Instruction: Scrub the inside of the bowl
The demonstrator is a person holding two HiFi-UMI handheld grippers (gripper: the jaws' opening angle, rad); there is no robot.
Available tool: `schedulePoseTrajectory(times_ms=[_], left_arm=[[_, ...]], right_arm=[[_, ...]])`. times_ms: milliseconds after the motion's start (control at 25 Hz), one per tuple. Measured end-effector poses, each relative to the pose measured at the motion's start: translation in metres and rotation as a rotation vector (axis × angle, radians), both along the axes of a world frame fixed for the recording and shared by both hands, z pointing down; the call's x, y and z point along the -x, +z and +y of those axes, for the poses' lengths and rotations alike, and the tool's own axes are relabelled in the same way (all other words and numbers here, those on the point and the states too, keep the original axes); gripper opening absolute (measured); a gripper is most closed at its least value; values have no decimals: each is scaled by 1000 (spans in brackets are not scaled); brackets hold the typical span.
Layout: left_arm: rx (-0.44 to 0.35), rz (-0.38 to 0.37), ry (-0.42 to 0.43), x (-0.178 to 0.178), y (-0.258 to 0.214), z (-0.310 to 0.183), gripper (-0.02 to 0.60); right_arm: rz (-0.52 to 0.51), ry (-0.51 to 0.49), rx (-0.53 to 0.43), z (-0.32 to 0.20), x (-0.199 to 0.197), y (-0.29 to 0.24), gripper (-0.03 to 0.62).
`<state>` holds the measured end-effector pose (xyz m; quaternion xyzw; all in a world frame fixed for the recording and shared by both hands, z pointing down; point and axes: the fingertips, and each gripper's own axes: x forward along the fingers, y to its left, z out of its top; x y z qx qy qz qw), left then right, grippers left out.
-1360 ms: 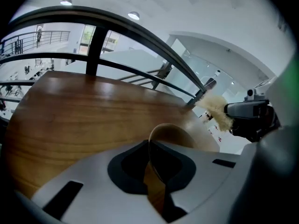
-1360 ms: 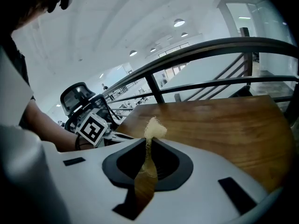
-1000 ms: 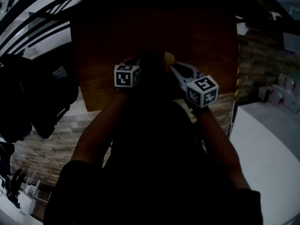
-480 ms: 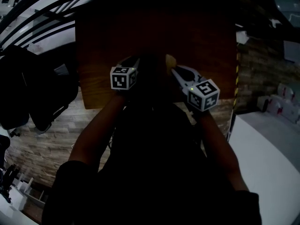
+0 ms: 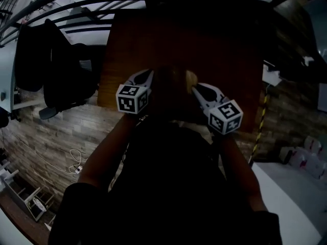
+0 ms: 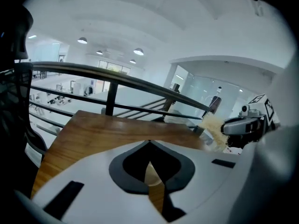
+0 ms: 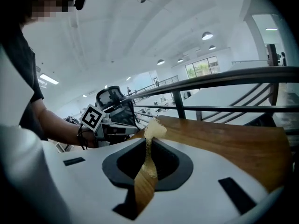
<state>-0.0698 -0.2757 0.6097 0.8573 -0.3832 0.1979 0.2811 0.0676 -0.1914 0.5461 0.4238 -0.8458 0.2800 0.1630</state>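
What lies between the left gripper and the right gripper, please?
A yellow scrubber, pinched in the jaws of the right gripper; the head view shows it, short of the left gripper.

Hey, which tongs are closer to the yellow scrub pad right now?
Right. The right tongs pinch the yellow scrub pad between their tips; the left tongs are shut and empty, off to its side, not touching it.

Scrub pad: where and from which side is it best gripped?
Pinch one end of the scrub pad flat, coming from behind it, as the right tool does: it looks thin and fibrous, and this leaves a tuft free beyond the tips for scrubbing.
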Motion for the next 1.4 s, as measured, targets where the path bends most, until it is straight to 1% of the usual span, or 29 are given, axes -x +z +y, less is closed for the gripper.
schedulePoseTrajectory(times_ms=[120,280,360,440,600,720,840,960,1120,1280,1320,1400], left_arm=[[-33,-4,-25,9,-30,35,-3],[-126,-3,-68,9,-77,85,-4],[-176,-12,-71,10,-99,108,-3],[-199,-11,-72,13,-113,127,-3],[-216,-2,-77,26,-127,157,-4],[-236,-47,-73,39,-135,182,-3],[-281,-64,-43,41,-142,206,-3],[-296,-65,-16,46,-145,232,-3],[-341,-51,15,71,-156,282,-3],[-419,-84,35,97,-172,339,-4],[-430,-85,39,103,-175,353,-4],[-428,-62,37,114,-179,378,-5]], right_arm=[[-30,-31,-40,18,-2,-17,44],[-74,-62,-78,48,-11,-35,44],[-79,-89,-95,60,-8,-43,44],[-72,-114,-116,71,-3,-50,44],[-53,-129,-154,93,8,-67,44],[-49,-133,-170,117,21,-79,44],[-32,-141,-198,143,29,-86,44],[-31,-119,-210,167,40,-90,44],[-35,-88,-215,214,68,-94,44],[-30,-78,-235,267,97,-101,44],[-31,-79,-240,281,105,-103,44],[-32,-79,-247,309,118,-107,44]])
